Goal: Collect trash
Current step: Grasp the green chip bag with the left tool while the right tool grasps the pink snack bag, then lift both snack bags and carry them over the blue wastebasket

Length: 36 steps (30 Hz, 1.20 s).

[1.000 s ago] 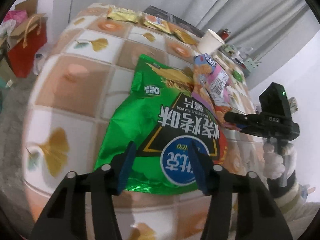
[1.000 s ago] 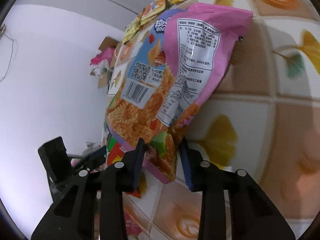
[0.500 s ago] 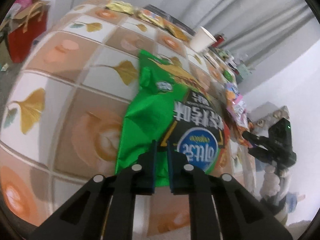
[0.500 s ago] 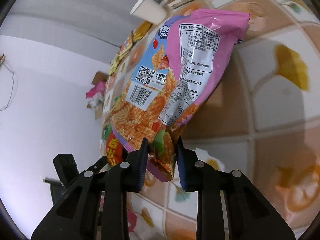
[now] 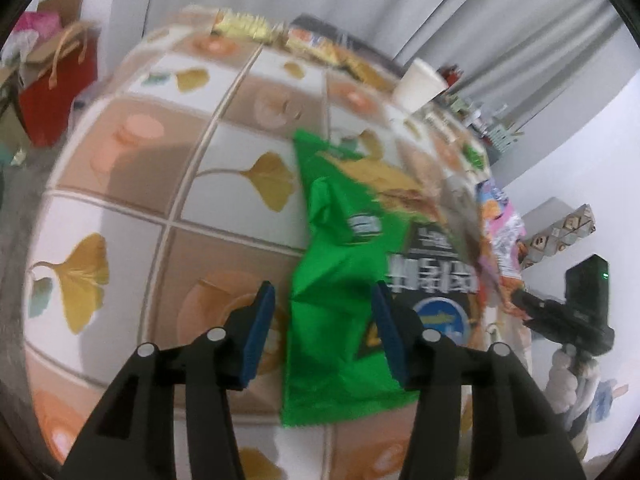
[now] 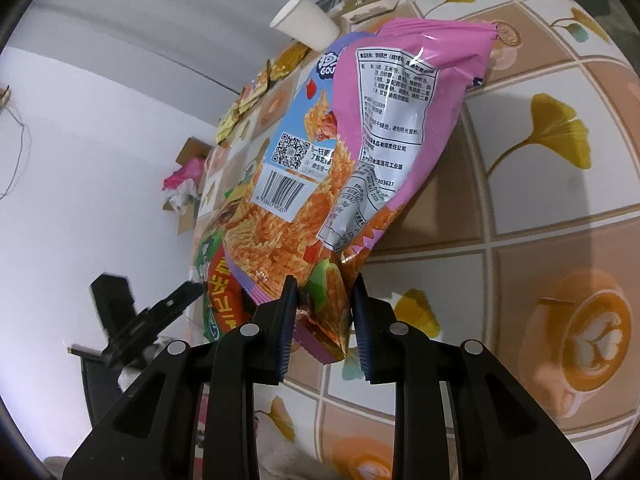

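A table covered in a tiled cloth [image 5: 240, 152] printed with ginkgo leaves and coffee cups. A crumpled green snack bag [image 5: 340, 300] lies near the table's front edge, its lower end between the fingers of the left gripper [image 5: 324, 332], whose jaws stand apart and do not appear to press the foil. The right gripper [image 6: 324, 316] is clamped on the bottom corner of a pink and orange snack bag [image 6: 360, 152], which hangs free above the table; its far end points toward a white paper cup [image 6: 308, 26] at the back edge. More wrappers [image 5: 288, 38] lie along that back edge. To grip the green bag well, the left jaws probably should close squarely on a flat fold of foil near its lower seam, low enough to catch it but not the cloth
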Available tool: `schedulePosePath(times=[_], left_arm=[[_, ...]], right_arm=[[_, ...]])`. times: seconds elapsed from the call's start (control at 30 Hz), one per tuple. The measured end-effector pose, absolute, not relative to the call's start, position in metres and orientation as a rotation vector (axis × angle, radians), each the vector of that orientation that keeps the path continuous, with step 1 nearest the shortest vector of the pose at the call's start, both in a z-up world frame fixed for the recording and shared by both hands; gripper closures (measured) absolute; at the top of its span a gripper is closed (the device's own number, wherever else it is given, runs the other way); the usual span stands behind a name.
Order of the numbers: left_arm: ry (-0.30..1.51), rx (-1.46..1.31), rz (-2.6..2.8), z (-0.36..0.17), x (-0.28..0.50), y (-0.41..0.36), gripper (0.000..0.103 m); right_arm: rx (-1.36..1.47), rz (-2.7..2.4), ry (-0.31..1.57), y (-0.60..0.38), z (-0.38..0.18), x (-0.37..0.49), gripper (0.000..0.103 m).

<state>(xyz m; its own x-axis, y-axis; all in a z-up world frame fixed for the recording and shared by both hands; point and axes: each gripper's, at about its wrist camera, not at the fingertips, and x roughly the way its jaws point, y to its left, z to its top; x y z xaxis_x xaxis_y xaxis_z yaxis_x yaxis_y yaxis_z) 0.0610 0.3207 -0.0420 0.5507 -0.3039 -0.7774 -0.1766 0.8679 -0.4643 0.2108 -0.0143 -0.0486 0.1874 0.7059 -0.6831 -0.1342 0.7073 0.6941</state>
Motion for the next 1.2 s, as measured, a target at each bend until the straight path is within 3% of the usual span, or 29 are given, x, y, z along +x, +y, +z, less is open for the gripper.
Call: schedulePosePath(times=[0.17, 0.37, 0.5, 0.6, 0.8, 1.2], left_arm=[[1.008, -0.397, -0.065, -0.036, 0.062, 0.305, 0.055], [1.018, -0.27, -0.058, -0.035, 0.06, 0.288, 0.073], [1.02, -0.223, -0.049, -0.037, 0.058, 0.283, 0.094], [1.014, -0.201, -0.055, -0.036, 0.056, 0.28, 0.103], [0.977, -0.243, -0.092, -0.03, 0.051, 0.279, 0.103], [0.934, -0.599, -0.168, -0.028, 0.051, 0.302, 0.103]], right_arm=[[0.55, 0.631, 1.261, -0.018, -0.051, 0.212, 0.078], [0.551, 0.629, 1.264, -0.024, -0.05, 0.211, 0.078], [0.551, 0.623, 1.262, -0.024, -0.049, 0.21, 0.078], [0.553, 0.62, 1.257, -0.026, -0.049, 0.21, 0.078], [0.553, 0.607, 1.248, -0.03, -0.049, 0.207, 0.078], [0.512, 0.645, 1.185, -0.015, -0.033, 0.2, 0.078]])
